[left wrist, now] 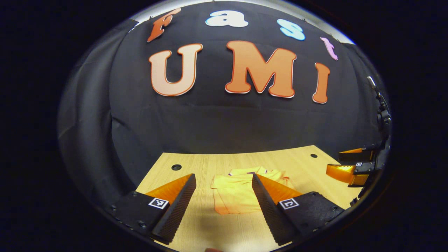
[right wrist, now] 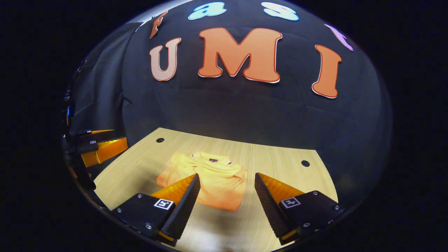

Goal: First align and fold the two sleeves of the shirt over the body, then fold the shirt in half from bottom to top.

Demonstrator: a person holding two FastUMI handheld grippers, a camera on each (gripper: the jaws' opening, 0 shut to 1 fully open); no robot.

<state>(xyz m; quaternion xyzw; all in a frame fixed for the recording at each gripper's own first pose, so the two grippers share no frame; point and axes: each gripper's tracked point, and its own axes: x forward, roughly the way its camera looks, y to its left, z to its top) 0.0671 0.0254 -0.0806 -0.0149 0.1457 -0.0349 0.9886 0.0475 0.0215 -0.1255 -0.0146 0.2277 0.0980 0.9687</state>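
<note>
A yellow shirt (right wrist: 210, 178) lies folded on the wooden table (right wrist: 280, 157), collar toward the black wall. The left gripper (left wrist: 224, 185) hangs above the table with its 2 fingers spread wide, holding nothing. The right gripper (right wrist: 227, 187) hangs the same way, fingers wide apart, with the shirt just ahead of them.

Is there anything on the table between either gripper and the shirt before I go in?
Nothing visible. The shirt lies on the bare wooden table straight ahead of the open right gripper and the open left gripper; no object sits between.
</note>
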